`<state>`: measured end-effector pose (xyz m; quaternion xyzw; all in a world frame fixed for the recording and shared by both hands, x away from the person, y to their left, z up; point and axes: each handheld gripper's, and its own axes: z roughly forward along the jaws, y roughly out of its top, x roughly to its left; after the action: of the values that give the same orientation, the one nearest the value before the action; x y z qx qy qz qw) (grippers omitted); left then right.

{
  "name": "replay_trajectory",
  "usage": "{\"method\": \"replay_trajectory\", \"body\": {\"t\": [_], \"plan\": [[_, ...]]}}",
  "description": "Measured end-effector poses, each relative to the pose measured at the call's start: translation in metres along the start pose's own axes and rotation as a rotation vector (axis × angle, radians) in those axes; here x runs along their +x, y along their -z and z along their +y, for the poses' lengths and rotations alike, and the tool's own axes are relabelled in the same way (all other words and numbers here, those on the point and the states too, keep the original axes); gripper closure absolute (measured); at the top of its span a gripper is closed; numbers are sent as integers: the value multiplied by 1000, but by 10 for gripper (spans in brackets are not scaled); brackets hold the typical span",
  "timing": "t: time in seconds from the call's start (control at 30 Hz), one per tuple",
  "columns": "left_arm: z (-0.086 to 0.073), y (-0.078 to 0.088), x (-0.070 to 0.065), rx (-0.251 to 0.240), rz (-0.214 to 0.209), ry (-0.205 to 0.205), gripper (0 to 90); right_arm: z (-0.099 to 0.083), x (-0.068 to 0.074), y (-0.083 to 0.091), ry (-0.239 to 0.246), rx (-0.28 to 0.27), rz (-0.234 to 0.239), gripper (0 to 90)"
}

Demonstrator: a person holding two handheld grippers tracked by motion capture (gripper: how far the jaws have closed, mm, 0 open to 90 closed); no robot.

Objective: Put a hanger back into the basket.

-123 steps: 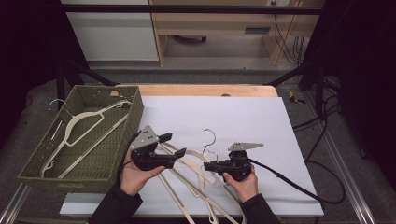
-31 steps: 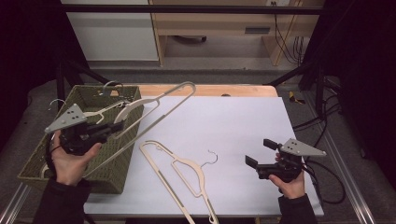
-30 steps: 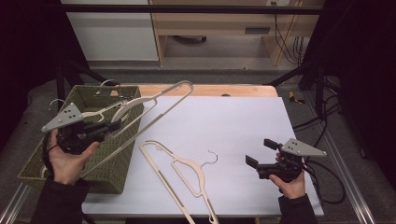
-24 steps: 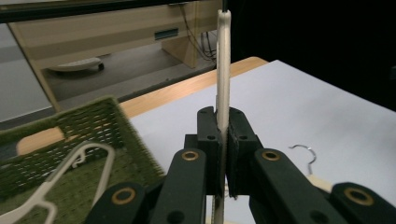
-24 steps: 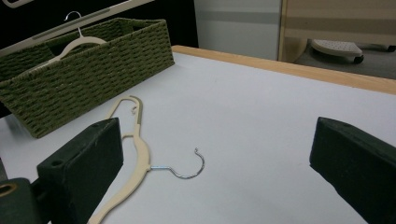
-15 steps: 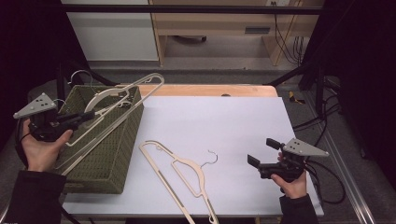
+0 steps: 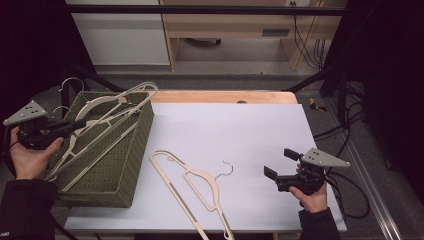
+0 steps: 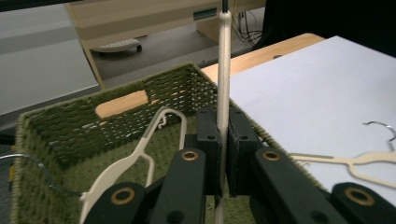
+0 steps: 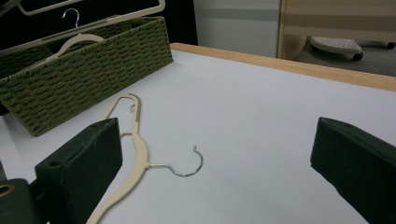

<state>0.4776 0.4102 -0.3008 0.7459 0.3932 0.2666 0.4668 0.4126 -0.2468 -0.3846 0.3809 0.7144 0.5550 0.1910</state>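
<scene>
My left gripper (image 7: pixel 77 125) hangs over the left side of the green wicker basket (image 7: pixel 117 172). It is shut on the thin bar of a cream hanger (image 7: pixel 132 92), which slants up across the basket toward its far right corner. In the left gripper view the bar (image 8: pixel 223 65) stands upright, pinched between the two pads of the left gripper (image 8: pixel 223 144). A second cream hanger (image 8: pixel 135 154) lies inside the basket (image 8: pixel 116 88). A third hanger (image 7: pixel 195 182) rests on the white table. My right gripper (image 7: pixel 280 163) stays open and empty at the right front; its view looks over that hanger (image 9: pixel 135 144).
The table's wooden far edge (image 7: pixel 225 96) runs behind the white sheet (image 7: pixel 240 135). A cable (image 7: pixel 350 200) trails from the right gripper off the table's right side. Beyond the table stand a wooden bench and a white cabinet (image 7: pixel 120 35).
My left hand has carried the held hanger leftward and slightly down, from the basket's right rim to over its left side. The right gripper and the table hanger have stayed put.
</scene>
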Motion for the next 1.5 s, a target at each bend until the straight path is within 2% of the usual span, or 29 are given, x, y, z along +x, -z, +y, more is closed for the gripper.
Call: {"method": "replay_trajectory", "body": {"t": [0.07, 0.27, 0.5, 0.6, 0.77, 0.83, 1.17, 1.3, 1.4, 1.43, 1.5], "plan": [[-2, 1, 5, -1, 11, -2, 853, 0, 0, 0, -2, 2, -1, 28], [-10, 4, 18, -18, 37, 33, 853, 0, 0, 0, -3, 0, -2, 28], [-26, 4, 28, 20, 63, 53, 853, 0, 0, 0, -1, 5, -1, 28], [-33, 1, 30, 46, 69, 61, 854, 0, 0, -1, 4, 9, 2, 28], [-42, -4, 30, 54, 64, 86, 853, -1, 0, -2, 3, 18, 3, 28], [-48, -10, 30, 79, 68, 98, 854, -1, 1, -3, -2, 18, 0, 28], [-72, -24, 30, 131, 63, 146, 854, -2, 1, -4, -1, 23, 4, 29], [-77, -28, 30, 149, 54, 154, 850, -2, 1, -4, -1, 24, 3, 30], [-78, -29, 30, 170, 62, 156, 843, -2, 1, -4, 4, 25, 6, 31], [-79, -31, 30, 190, 68, 173, 839, -2, 2, -5, 0, 28, 5, 31], [-79, -32, 30, 196, 74, 188, 834, -2, 2, -5, -1, 28, 5, 32]]}}
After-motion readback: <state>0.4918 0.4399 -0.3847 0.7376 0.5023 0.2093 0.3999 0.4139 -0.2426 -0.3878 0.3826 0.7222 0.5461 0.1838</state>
